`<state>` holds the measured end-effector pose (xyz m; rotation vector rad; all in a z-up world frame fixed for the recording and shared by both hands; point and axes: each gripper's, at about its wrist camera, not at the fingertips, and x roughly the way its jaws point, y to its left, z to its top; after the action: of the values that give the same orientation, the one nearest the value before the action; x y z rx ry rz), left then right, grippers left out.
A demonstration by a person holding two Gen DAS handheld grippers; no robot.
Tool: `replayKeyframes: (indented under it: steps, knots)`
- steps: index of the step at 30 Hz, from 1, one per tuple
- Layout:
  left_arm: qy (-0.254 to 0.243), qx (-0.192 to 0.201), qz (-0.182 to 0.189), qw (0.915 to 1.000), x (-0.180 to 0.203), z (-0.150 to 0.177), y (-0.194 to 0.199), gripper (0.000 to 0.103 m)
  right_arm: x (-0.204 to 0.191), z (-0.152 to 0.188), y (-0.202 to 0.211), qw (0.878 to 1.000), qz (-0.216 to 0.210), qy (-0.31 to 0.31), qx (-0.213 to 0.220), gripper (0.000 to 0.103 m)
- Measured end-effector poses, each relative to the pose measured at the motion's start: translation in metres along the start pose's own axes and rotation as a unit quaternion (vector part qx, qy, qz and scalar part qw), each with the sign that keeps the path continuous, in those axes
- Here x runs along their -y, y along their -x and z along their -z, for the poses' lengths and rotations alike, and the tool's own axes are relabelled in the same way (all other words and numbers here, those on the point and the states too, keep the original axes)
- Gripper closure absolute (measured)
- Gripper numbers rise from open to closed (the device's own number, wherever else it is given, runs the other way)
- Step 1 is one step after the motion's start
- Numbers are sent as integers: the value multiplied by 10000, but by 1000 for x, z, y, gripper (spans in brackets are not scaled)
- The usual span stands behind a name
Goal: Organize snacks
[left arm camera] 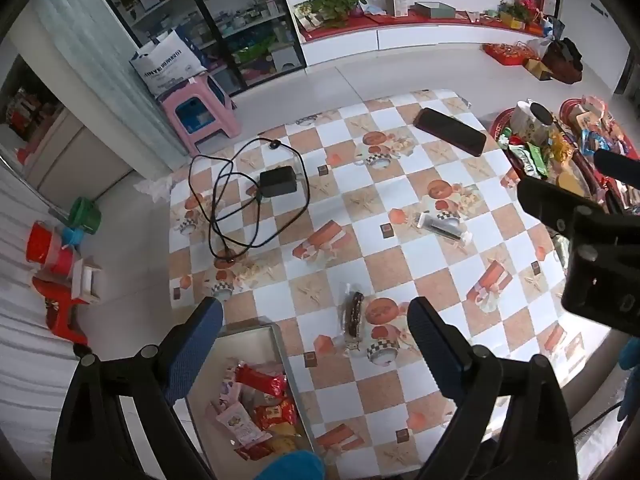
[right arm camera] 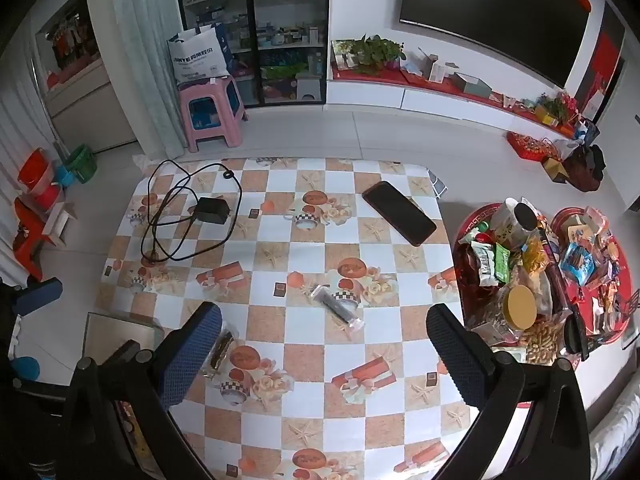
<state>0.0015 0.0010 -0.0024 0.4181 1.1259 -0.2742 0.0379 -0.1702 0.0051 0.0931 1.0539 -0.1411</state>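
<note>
Two wrapped snacks, a dark bar (left arm camera: pixel 354 314) and a grey stick (right arm camera: pixel 338 307), lie on the checked tabletop (right arm camera: pixel 304 368) beneath two empty hand-held grippers, left (left arm camera: pixel 316 338) and right (right arm camera: pixel 326 354), jaws spread wide.

Both wrist views look steeply down, sharing the table (left arm camera: pixel 400 240).

The left gripper (left arm camera: pixel 316 320) hangs over the checked table (left arm camera: pixel 400 208) with its jaws wide apart and nothing held. A clear-wrapped dark snack bar (left arm camera: pixel 353 314) lies between its fingertips. A grey box (left arm camera: pixel 280 360) of red and pink snack packets (left arm camera: pixel 260 404) sits under its left finger.
</note>
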Motion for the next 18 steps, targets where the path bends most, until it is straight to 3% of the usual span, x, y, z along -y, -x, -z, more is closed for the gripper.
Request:
replayKeyframes:
  steps: [4, 18]
  knots:
    - [-37, -59, 58, 10000, -1, 0, -3, 0, 1, 0, 0, 10000, -12, 3, -7, 0]
    - [-25, 67, -31, 10000, 0, 1, 4, 0, 0, -1, 1, 10000, -16, -10, -20, 0]
